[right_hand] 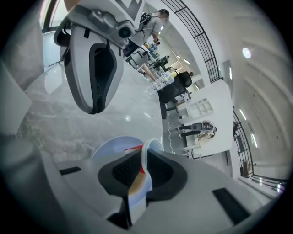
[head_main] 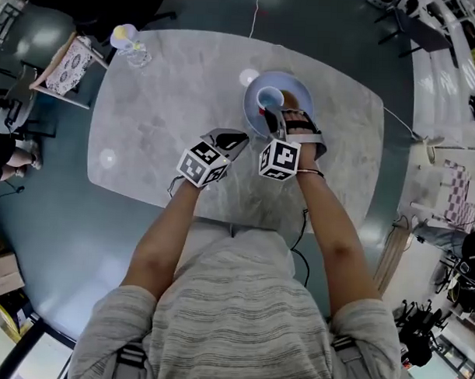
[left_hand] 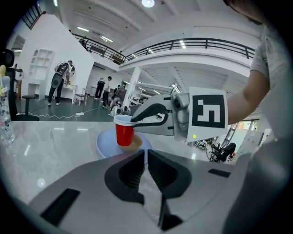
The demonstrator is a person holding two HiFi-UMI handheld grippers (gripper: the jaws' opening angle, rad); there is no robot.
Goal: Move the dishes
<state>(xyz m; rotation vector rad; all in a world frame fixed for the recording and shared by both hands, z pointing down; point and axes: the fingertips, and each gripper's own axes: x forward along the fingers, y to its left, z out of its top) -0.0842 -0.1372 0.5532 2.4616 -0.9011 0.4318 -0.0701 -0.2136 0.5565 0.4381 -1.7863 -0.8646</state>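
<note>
Clamping the red cup over the blue plate is the right gripper; left gripper closed.

Open lab hall — mezzanine railing, white shelving, office chair, marble table

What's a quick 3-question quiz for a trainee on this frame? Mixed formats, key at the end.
1. True or false: the left gripper is holding the red cup.
2. Multiple choice: the red cup stands over A) a wooden tray, B) the blue plate, C) a metal rack.
3. Fill in: the right gripper is shut on the cup's ____.

Key
1. False. The left gripper's jaws are together with nothing between them, and it is apart from the cup.
2. B.
3. Rim. The cup's white rim sits between the right gripper's jaws.
</note>
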